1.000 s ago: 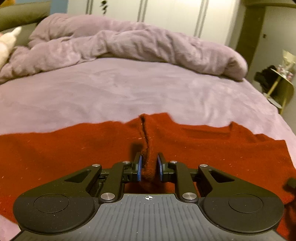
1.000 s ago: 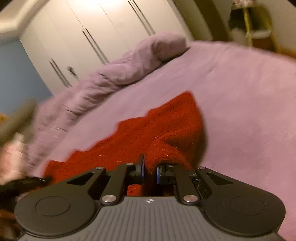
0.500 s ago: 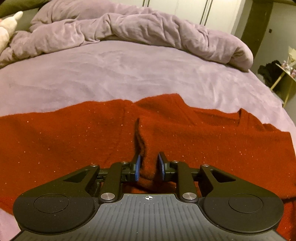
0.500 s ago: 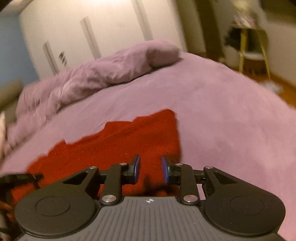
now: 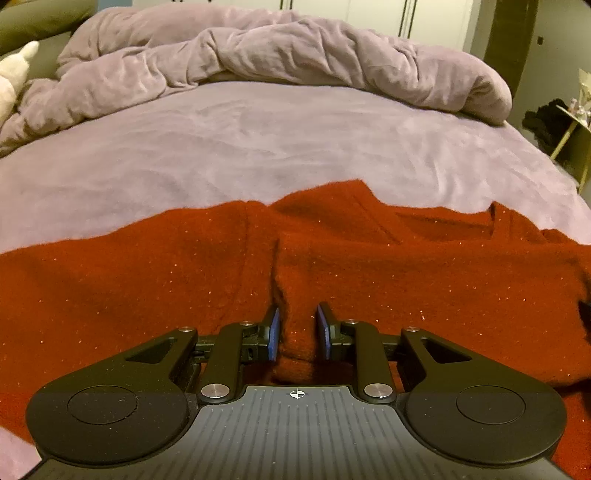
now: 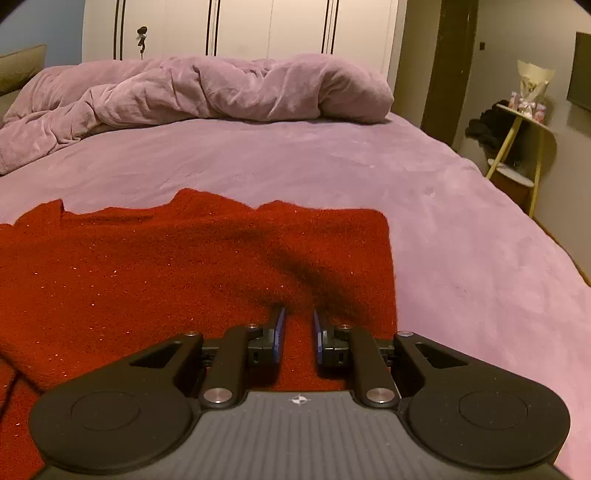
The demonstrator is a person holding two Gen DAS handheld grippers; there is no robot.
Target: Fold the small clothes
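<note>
A red knit garment point(image 5: 406, 266) lies spread flat across the near part of the purple bed. My left gripper point(image 5: 297, 325) sits low over its near edge. Its jaws stand a little apart with a raised ridge of red fabric between them, not pinched. In the right wrist view the same garment point(image 6: 166, 266) fills the left and middle, with its right edge near the gripper. My right gripper point(image 6: 297, 328) is open just above the garment near its right edge, with nothing between the fingers.
The purple bed sheet point(image 5: 258, 147) stretches beyond the garment. A bunched purple duvet point(image 5: 277, 59) lies along the far side. A small yellow-legged side table point(image 6: 524, 136) stands off the bed's right side. White wardrobe doors point(image 6: 240, 29) are behind.
Both grippers opened and let go of the red garment, which dropped flat onto the bed. The right view swung level and steadied; the left gripper moved forward over the fabric.
</note>
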